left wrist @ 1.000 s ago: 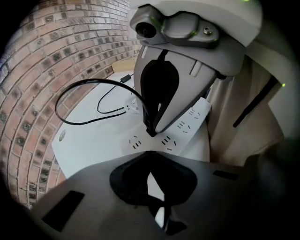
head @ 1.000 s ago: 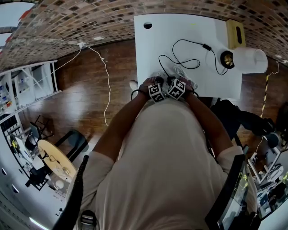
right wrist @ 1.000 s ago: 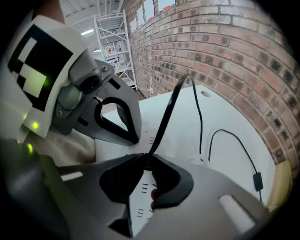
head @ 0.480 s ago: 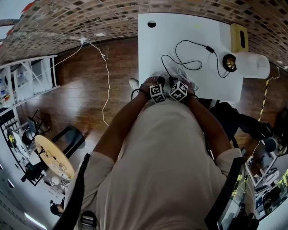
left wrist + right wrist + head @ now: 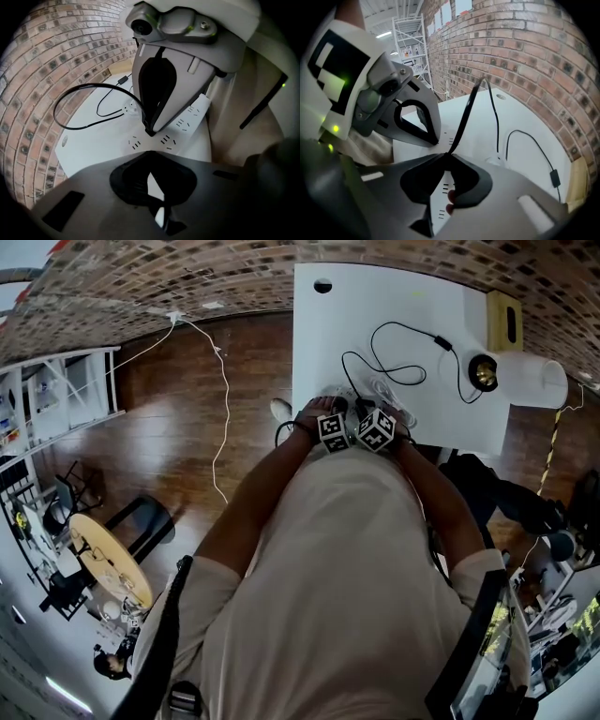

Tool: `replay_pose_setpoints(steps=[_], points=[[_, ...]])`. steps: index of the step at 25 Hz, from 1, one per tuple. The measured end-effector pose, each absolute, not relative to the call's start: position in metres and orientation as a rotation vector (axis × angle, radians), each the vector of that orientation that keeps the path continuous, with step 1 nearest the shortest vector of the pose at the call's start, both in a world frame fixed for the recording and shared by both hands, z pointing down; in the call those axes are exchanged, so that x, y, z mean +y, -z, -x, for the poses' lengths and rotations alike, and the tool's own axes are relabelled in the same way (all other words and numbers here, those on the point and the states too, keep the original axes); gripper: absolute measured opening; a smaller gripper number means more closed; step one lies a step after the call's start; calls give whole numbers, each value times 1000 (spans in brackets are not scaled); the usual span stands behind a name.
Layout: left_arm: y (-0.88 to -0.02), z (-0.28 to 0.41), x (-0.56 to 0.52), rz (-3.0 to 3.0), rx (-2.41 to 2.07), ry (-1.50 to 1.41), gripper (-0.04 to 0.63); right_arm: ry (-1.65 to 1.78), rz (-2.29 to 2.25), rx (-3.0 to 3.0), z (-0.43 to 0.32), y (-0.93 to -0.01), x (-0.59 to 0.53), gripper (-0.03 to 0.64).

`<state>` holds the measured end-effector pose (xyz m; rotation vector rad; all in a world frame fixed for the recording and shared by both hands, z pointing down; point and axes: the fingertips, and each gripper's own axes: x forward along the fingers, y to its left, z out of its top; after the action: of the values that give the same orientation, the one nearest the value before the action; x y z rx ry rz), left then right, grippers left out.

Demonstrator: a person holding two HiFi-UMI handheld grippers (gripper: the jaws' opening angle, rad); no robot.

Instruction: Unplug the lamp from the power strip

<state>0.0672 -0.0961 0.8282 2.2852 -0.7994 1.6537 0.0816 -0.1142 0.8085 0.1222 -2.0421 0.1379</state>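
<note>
A white power strip point(image 5: 380, 390) lies near the front edge of the white table point(image 5: 375, 296). The lamp point(image 5: 525, 379), with a white shade and a brass base, lies at the table's right end. Its black cord point(image 5: 394, 371) loops back toward the strip. My right gripper point(image 5: 450, 154) is shut on that cord point(image 5: 464, 117) just above the strip point(image 5: 446, 133). The left gripper point(image 5: 149, 152) is shut, its tips down against the strip point(image 5: 180, 124) beside the right gripper point(image 5: 150, 131). The plug itself is hidden by the jaws.
A yellow box point(image 5: 504, 320) stands at the table's far right, by the brick wall. A white cable point(image 5: 220, 381) trails over the wooden floor to the left. Shelving point(image 5: 56, 399) stands further left, and a dark chair point(image 5: 487, 484) is at the right.
Both grippers stay together at the power strip. Only the head view has drifted a little, so the table sits slightly further right.
</note>
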Motion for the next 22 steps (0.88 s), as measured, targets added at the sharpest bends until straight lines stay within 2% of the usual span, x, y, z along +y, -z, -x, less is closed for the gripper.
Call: replay_pose_setpoints(steps=[4,9,15,22], points=[[-829,-67,-95,-2302,-814,-1635,-9,-55,-107,-2054,-82,-807,-111,46],[-833,-66,-96,-2254,-819,-1650,-11,-339,-153,-2057,-85,-810,-118,46],[-833,-66,-97,-2222,-776,-1636,-9,-9,-79,-2065,-82,-806,-112,48],[-832,-66,-95,-2211,-774,-1632,-8,-85,-128,-2120,-84,-802,-110,46]])
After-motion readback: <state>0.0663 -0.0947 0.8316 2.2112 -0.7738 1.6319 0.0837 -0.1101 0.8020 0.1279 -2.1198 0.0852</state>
